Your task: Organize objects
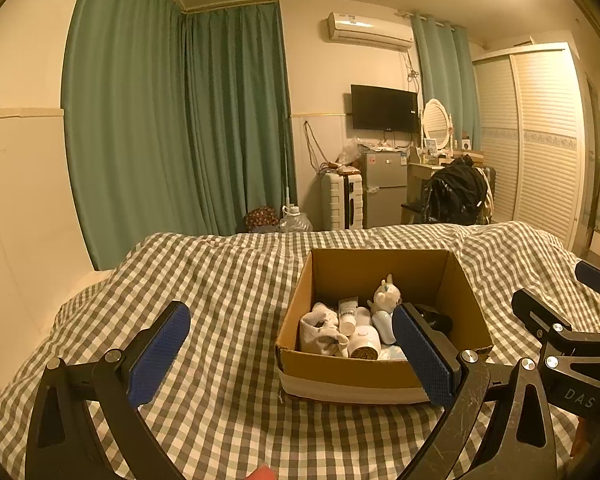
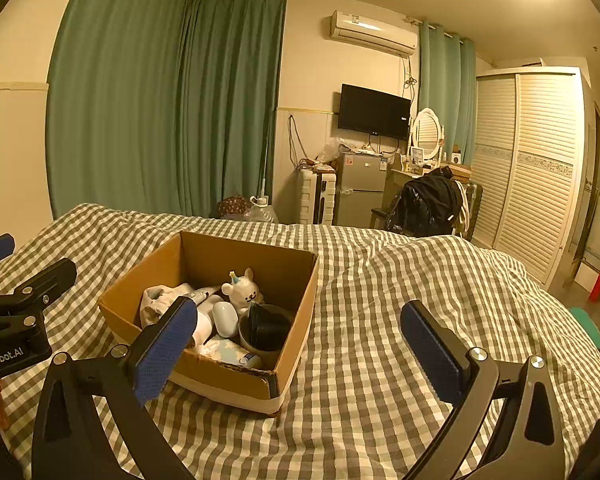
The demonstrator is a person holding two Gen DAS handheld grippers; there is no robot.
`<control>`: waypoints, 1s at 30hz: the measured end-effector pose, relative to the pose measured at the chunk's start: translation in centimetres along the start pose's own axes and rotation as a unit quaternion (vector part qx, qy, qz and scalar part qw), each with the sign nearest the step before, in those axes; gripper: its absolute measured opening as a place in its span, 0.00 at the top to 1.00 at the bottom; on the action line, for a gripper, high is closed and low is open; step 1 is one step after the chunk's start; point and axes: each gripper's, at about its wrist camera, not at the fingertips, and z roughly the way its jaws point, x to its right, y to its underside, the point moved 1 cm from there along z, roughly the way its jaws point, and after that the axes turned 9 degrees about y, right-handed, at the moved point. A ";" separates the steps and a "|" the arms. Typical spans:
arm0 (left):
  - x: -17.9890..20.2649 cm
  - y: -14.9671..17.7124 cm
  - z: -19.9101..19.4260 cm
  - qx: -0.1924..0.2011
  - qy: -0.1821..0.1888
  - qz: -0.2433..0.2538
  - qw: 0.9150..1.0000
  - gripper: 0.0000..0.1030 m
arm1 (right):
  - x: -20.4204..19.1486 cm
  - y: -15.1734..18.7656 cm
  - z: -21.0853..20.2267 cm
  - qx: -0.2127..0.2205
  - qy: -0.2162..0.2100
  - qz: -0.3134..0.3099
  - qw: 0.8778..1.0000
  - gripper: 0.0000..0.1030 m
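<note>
An open cardboard box [image 1: 380, 372] [image 2: 236, 380] sits on the checked bed cover [image 1: 220, 300] [image 2: 380, 300]. Inside lie a white bear figurine [image 1: 386, 294] [image 2: 245, 288], a white tube [image 1: 347, 314] [image 2: 204, 292], a crumpled white cloth [image 1: 320, 330] [image 2: 156, 300], a white round device [image 1: 364, 342] and a dark cup [image 2: 266, 328]. My left gripper [image 1: 296, 356] is open and empty, held in front of the box. My right gripper [image 2: 300, 352] is open and empty, near the box's right front corner. Each gripper shows at the edge of the other's view.
Green curtains [image 1: 172, 120] hang behind the bed. Beyond the bed stand a white suitcase [image 1: 340, 200], a small fridge [image 1: 384, 188], a chair with dark clothes [image 1: 452, 196] and a louvred wardrobe [image 1: 540, 140]. A water jug [image 1: 294, 220] stands on the floor.
</note>
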 end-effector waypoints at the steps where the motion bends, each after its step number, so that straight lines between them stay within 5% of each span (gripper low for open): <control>1: 0.1 0.0 0.0 0.000 0.000 0.001 1.000 0.00 | 0.0 0.0 0.0 0.000 0.000 0.000 1.000 0.01; 30: 0.0 0.1 0.1 -0.006 0.003 -0.002 1.000 0.00 | 0.0 0.3 0.1 -0.004 -0.001 -0.005 1.000 0.01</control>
